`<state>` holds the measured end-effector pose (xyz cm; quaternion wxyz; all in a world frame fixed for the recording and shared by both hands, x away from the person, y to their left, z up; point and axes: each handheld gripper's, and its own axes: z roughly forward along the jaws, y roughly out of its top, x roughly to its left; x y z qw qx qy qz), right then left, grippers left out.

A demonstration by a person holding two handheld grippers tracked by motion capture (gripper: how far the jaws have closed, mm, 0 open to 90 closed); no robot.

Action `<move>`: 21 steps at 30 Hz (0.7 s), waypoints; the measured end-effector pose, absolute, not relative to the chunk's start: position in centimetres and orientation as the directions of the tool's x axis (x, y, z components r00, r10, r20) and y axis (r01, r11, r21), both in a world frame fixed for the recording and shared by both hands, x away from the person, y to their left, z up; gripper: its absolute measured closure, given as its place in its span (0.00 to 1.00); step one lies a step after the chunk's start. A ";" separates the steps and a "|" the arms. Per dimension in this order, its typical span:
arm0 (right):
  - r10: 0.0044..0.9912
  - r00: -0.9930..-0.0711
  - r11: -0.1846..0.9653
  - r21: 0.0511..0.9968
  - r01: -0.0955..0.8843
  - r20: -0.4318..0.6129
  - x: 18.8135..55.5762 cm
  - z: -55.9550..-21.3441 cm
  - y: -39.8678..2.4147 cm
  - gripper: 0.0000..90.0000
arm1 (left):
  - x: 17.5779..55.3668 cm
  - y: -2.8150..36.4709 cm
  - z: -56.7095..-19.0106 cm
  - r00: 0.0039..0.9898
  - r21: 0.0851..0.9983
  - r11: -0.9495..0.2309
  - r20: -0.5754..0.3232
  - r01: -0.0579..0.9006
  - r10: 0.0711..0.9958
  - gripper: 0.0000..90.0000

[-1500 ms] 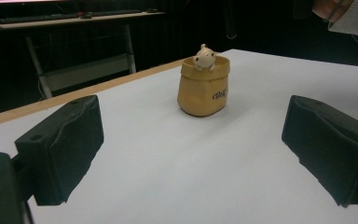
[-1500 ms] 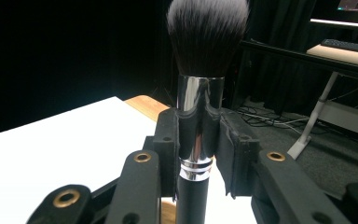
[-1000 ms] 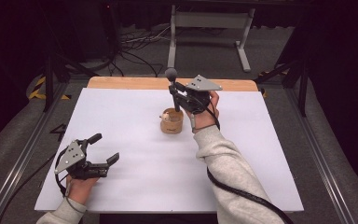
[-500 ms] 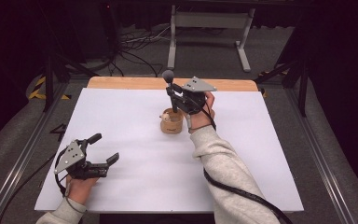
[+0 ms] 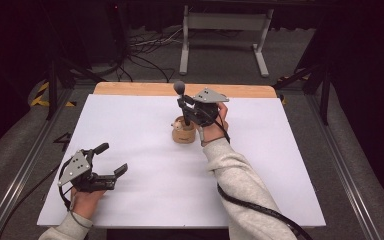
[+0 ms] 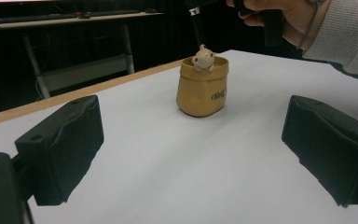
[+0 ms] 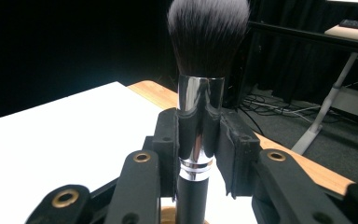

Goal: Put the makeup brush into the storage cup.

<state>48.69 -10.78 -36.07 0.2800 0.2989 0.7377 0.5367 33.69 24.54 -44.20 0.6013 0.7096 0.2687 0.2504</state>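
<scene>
I've got my right claw (image 5: 184, 106) clamped on the makeup brush with the black handle, silver metal ferrule and dark bristle head (image 7: 200, 112) — pads squeezing the ferrule from both sides, so the brush stands upright with the bristles up and the handle pointing down. That's deliberate: the handle end has to lead into the small tan sack-shaped holder with the little pale animal figure at its rim (image 6: 203, 86), which sits toward the far middle of the white tabletop (image 5: 145, 130). In the high view the brush hangs right over that holder; from my left gripper view, its thin black handle comes down just behind the little figure — whether the tip is already past the rim, I can't tell. I grip high on the ferrule so the handle stays free below the pads.

My left claw (image 5: 114, 159) rests low at the near left, jaws wide apart and holding nothing, well clear of the holder — parked there so it doesn't crowd the drop.
</scene>
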 end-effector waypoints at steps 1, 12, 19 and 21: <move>0.741 -0.665 0.248 0.958 0.144 -0.092 48.7 -36.2 -10.8 0.79 | 33.7 24.5 -44.2 0.730 0.988 -0.133 0.033 0.080 0.682 0.07; 0.743 -0.664 0.250 0.954 0.164 -0.080 48.6 -37.1 -11.1 0.79 | 33.7 24.5 -44.2 0.731 0.988 -0.133 0.032 0.081 0.682 0.07; 0.742 -0.666 0.258 0.950 0.173 -0.080 48.6 -37.8 -11.2 0.79 | 33.7 24.5 -44.2 0.731 0.988 -0.131 0.031 0.080 0.681 0.07; 0.743 -0.665 0.259 0.949 0.180 -0.077 48.5 -38.0 -11.3 0.79 | 33.7 24.5 -44.2 0.731 0.988 -0.131 0.031 0.080 0.681 0.07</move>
